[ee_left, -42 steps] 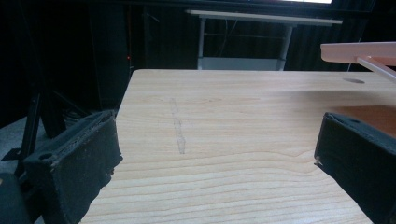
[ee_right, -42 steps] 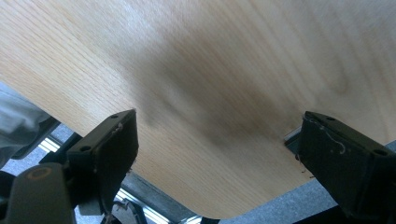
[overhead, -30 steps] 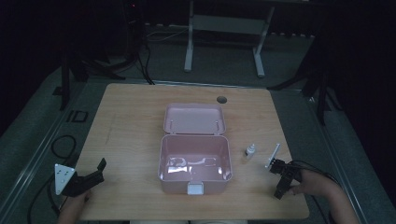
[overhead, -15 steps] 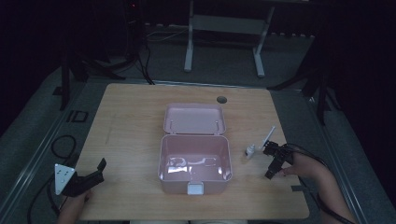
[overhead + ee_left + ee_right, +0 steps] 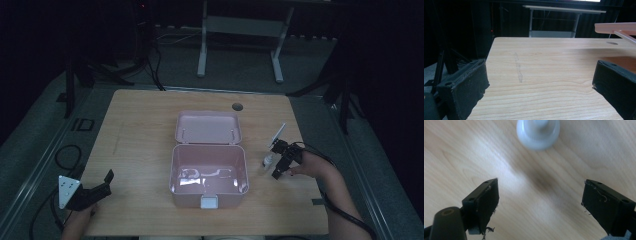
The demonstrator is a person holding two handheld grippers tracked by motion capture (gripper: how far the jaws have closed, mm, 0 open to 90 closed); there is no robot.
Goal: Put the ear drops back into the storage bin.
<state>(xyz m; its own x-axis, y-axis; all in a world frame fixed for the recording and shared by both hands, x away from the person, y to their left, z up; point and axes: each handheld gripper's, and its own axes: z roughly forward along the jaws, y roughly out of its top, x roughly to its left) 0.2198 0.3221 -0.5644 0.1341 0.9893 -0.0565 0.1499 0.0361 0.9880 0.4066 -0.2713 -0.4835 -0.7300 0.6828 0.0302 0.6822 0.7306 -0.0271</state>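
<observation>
**Right gripper poised over small white bottle beside pink box**

The right gripper (image 5: 276, 161) hangs at the right side of the wooden table (image 5: 145, 130), its jaws spread wide with nothing between them; in the right gripper view only bare wood lies between the pads. The small white bottle (image 5: 268, 160) stands on the table just beside that gripper, between it and the open pink box (image 5: 209, 170), and in the right gripper view its rounded top (image 5: 538, 132) sits ahead of the jaws, apart from both. A thin white stick (image 5: 278, 133) slants up just behind the gripper.

The box has its lid (image 5: 208, 127) thrown back toward the far side, and a white latch (image 5: 209, 202) sits on the near wall. The box wall stands close on one side of the bottle.

The left gripper (image 5: 95, 189) rests near the table's near-left corner, jaws parted and empty, well apart from the box. A round hole (image 5: 237, 106) marks the far edge of the table.

No readable writing or label shows anywhere.
</observation>
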